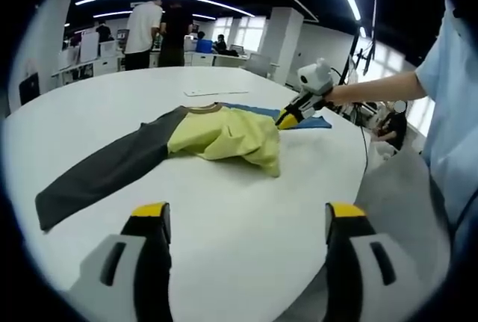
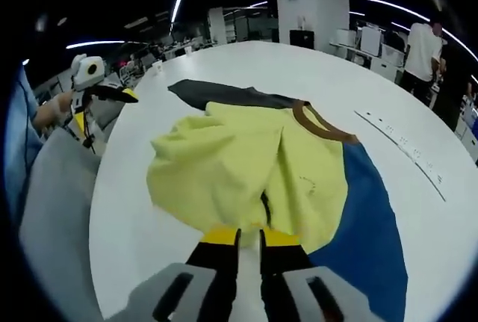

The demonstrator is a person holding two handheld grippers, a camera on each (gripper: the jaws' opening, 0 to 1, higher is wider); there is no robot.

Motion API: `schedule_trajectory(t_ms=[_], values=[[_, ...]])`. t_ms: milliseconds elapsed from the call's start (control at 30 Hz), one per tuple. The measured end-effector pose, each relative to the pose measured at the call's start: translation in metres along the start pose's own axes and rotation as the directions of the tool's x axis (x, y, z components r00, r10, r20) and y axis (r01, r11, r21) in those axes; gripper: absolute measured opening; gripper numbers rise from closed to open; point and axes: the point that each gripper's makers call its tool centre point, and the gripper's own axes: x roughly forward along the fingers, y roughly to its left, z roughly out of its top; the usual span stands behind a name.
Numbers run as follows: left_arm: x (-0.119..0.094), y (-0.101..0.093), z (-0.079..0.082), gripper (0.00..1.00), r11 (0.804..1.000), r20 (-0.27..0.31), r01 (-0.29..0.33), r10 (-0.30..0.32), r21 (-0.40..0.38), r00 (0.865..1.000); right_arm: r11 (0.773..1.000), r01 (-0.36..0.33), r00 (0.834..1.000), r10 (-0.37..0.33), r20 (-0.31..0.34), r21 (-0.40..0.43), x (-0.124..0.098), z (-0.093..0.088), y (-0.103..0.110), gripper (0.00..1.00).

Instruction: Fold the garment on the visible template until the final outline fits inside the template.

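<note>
Two handheld grippers with yellow-tipped grey jaws are at work over a large round white table [image 1: 246, 225] in an open office. From my left gripper view, the left gripper [image 1: 248, 217] hangs above the near edge of the table with its jaws spread wide apart and nothing between them.

Lying on the table is the garment, a yellow long-sleeved shirt [image 1: 228, 135] with a brown ribbed collar [image 1: 203, 108] and dark grey sleeves. One dark grey sleeve [image 1: 101, 169] stretches flat toward the near left of that view. The yellow body is bunched and folded over on itself, not flat.

Under the far side of the shirt I see a flat blue template sheet [image 1: 314, 122], only partly uncovered. In my right gripper view it shows as a broad blue panel to the right of the yellow cloth, and the shirt lies partly on it and partly off it, spilling onto the white table.

My right gripper [image 2: 250, 238] has its jaws pinched nearly together on the near edge of the yellow cloth; a fold of fabric sits between the tips. The left gripper view shows it held by a person's hand [image 1: 334, 92] in a pale blue sleeve.

A pale strip with small printed marks [image 2: 403, 146] lies on the table beyond the template. People [image 1: 153, 32] stand at desks in the background.
</note>
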Motion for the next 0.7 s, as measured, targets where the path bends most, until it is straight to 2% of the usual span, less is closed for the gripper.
schedule_trajectory(t_ms=[67, 300, 367, 567, 700], values=[[0.000, 0.000, 0.000, 0.82, 1.000, 0.000, 0.000, 0.000, 0.000, 1.000, 1.000, 0.008, 1.000, -0.008, 0.004, 0.001, 0.001, 0.001, -0.002, 0.12], [0.000, 0.000, -0.002, 0.82, 1.000, -0.004, -0.002, 0.002, -0.007, 1.000, 0.999, -0.029, 0.999, 0.030, -0.016, 0.031, 0.012, -0.005, 0.005, 0.07], [-0.001, 0.001, -0.002, 0.82, 1.000, -0.004, -0.003, 0.003, -0.008, 1.000, 0.999, -0.032, 0.999, 0.032, -0.014, 0.033, 0.012, -0.006, 0.007, 0.00], [-0.001, -0.001, -0.003, 0.82, 1.000, -0.004, -0.001, 0.001, -0.009, 1.000, 0.998, -0.030, 1.000, 0.030, -0.004, 0.052, -0.001, -0.009, 0.017, 0.00], [0.000, -0.004, -0.002, 0.82, 1.000, 0.001, 0.007, -0.007, -0.009, 1.000, 0.998, -0.038, 0.999, 0.037, 0.016, 0.052, -0.016, -0.009, 0.033, 0.00]])
